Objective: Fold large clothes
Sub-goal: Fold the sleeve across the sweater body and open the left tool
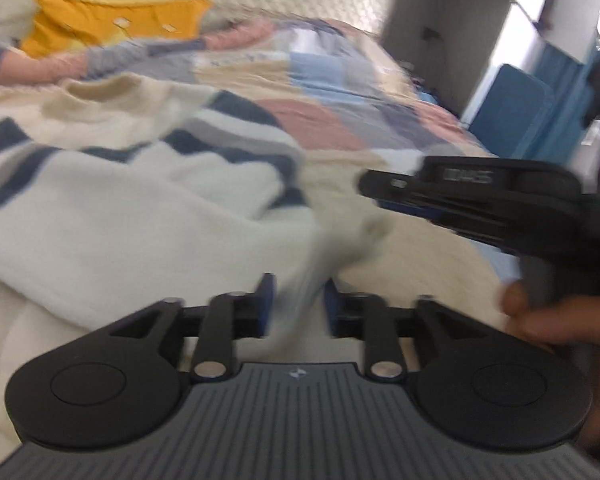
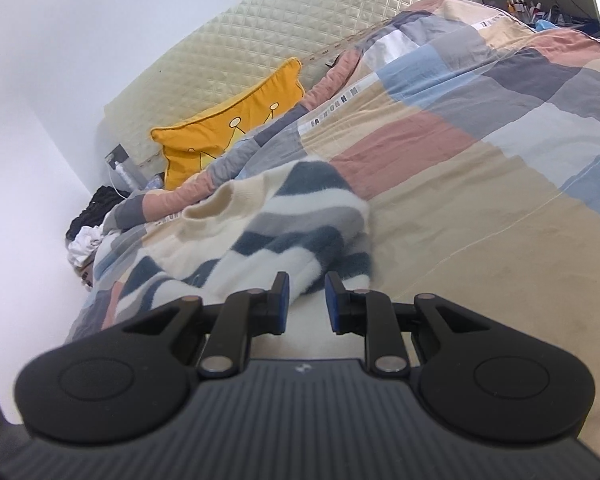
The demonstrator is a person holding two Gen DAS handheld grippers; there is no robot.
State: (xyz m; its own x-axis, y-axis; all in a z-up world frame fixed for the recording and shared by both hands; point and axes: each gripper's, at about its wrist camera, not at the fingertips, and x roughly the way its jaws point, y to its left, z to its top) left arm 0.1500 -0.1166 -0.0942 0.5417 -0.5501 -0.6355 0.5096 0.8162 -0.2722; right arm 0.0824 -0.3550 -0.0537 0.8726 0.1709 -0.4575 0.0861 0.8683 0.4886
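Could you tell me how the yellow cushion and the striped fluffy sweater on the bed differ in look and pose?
The yellow cushion with crown drawings is one solid colour; the fluffy cream sweater with navy and grey stripes is banded. The cushion leans propped against the quilted headboard; the sweater lies rumpled on the patchwork duvet. The cushion sits untouched; the sweater's edge runs between the right gripper fingers. Both are soft textiles on the bed.
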